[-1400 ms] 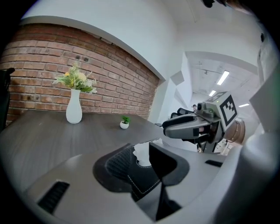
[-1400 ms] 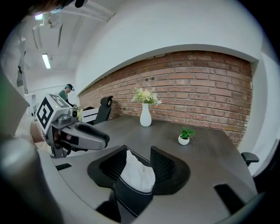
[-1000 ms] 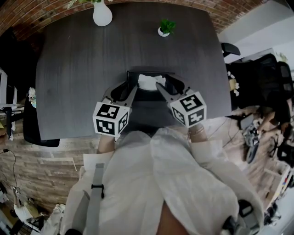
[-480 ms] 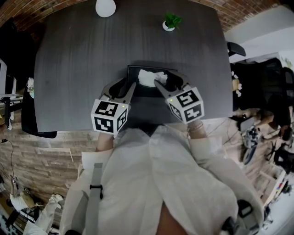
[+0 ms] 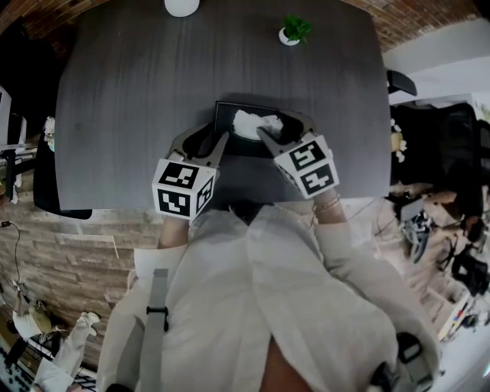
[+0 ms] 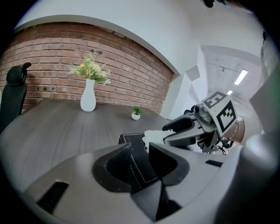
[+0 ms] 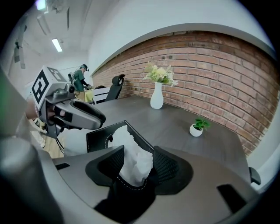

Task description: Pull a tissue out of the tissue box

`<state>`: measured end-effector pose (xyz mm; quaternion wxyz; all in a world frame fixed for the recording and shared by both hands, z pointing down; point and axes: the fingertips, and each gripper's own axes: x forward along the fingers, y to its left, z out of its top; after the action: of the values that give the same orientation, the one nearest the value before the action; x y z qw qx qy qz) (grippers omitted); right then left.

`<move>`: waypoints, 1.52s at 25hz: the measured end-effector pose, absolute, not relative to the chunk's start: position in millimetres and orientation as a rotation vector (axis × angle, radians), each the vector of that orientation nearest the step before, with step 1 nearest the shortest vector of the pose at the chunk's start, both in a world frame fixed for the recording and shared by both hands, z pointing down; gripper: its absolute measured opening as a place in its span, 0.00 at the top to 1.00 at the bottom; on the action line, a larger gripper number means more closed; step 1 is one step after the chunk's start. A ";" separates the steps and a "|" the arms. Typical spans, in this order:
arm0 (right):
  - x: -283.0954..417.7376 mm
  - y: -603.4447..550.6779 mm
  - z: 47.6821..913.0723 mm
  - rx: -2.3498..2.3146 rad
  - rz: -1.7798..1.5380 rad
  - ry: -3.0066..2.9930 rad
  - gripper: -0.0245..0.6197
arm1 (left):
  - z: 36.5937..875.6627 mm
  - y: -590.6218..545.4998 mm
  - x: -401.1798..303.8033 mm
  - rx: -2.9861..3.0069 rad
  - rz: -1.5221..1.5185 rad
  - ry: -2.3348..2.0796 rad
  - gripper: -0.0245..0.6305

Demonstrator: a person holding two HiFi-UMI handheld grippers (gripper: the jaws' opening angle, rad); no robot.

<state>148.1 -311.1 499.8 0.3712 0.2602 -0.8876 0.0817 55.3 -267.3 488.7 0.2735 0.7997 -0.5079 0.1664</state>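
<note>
A black tissue box (image 5: pixel 230 138) with white stitching lies on the dark table (image 5: pixel 130 115), near its front edge. A white tissue (image 5: pixel 256 122) sticks up from its slot. My right gripper (image 5: pixel 277 124) hangs over the box, and its jaws have just been opening. In the right gripper view the tissue (image 7: pixel 135 159) stands between the wide-apart pads of the right gripper (image 7: pixel 139 153), unpinched. My left gripper (image 5: pixel 214 134) is open at the box's left end. In the left gripper view the box (image 6: pixel 131 140) shows through the gap of the left gripper (image 6: pixel 139 151).
A white vase (image 5: pixel 182 6) and a small potted plant (image 5: pixel 294 31) stand at the table's far side. Black office chairs (image 5: pixel 452 145) and clutter fill the floor to the right. A brick wall (image 7: pixel 227 65) runs behind the table. A person (image 7: pixel 81 78) stands far off.
My right gripper has sunk a little over the tissue and its jaws have spread wider. The left gripper has hardly moved. The head view has shifted slightly.
</note>
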 end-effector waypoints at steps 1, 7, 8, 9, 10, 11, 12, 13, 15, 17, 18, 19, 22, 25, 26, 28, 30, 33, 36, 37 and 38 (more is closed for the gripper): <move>146.8 -310.9 499.8 0.660 0.204 -2.267 0.67 | 488.8 -267.7 54.9 2.148 0.448 -1.369 0.79; 143.8 -311.4 508.3 0.625 0.127 -2.199 0.67 | 491.8 -269.3 53.5 2.139 0.445 -1.373 0.79; 143.6 -311.3 509.4 0.622 0.119 -2.190 0.67 | 492.0 -269.2 53.8 2.140 0.445 -1.371 0.79; 143.3 -311.2 510.1 0.622 0.114 -2.183 0.67 | 492.1 -268.9 53.9 2.141 0.444 -1.369 0.79; 143.1 -311.3 510.3 0.627 0.110 -2.177 0.68 | 492.0 -268.5 53.7 2.142 0.444 -1.367 0.79; 142.9 -311.8 510.2 0.635 0.106 -2.171 0.69 | 492.1 -268.4 53.2 2.143 0.443 -1.366 0.80; 142.9 -312.5 510.0 0.642 0.102 -2.166 0.71 | 492.1 -268.5 52.5 2.143 0.443 -1.366 0.79; 143.0 -313.2 509.9 0.647 0.098 -2.162 0.74 | 492.2 -268.7 51.9 2.142 0.443 -1.367 0.79; 143.5 -313.7 509.5 0.651 0.089 -2.156 0.77 | 492.1 -269.1 51.0 2.141 0.442 -1.368 0.79; 143.8 -313.6 508.9 0.651 0.079 -2.151 0.80 | 491.9 -269.4 50.5 2.141 0.442 -1.369 0.79; 143.6 -313.3 508.8 0.651 0.075 -2.149 0.81 | 491.9 -269.3 50.2 2.142 0.442 -1.369 0.79; 143.4 -312.8 508.9 0.650 0.071 -2.147 0.82 | 492.1 -269.0 49.9 2.142 0.442 -1.369 0.79; 143.0 -310.8 508.6 0.644 0.062 -2.146 0.85 | 492.0 -268.6 50.7 2.145 0.441 -1.368 0.79; 142.5 -307.8 509.0 0.635 0.066 -2.151 0.91 | 491.6 -269.1 52.1 2.149 0.440 -1.365 0.79; 142.1 -306.9 509.2 0.635 0.066 -2.153 0.92 | 491.5 -269.3 52.2 2.151 0.440 -1.365 0.80; 140.9 -306.2 507.9 0.642 0.065 -2.162 0.93 | 491.2 -269.7 52.0 2.153 0.439 -1.364 0.80; 138.6 -307.6 502.7 0.664 0.074 -2.186 0.93 | 490.5 -269.4 50.6 2.155 0.438 -1.365 0.79; 137.3 -311.6 493.4 0.708 0.105 -2.226 0.94 | 488.9 -269.1 48.6 2.155 0.435 -1.369 0.79; 138.6 -313.2 487.8 0.729 0.123 -2.249 0.94 | 486.6 -269.6 48.3 2.157 0.432 -1.374 0.80; 138.4 -313.5 485.8 0.737 0.127 -2.259 0.94 | 486.1 -269.7 48.2 2.159 0.431 -1.373 0.79; 137.7 -313.9 483.6 0.747 0.133 -2.272 0.94 | 485.7 -269.6 48.0 2.162 0.430 -1.369 0.80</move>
<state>137.7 -313.9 483.6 0.3644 0.2902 -0.8834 0.0519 48.0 -269.6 485.7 0.2700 0.8022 -0.5080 0.1597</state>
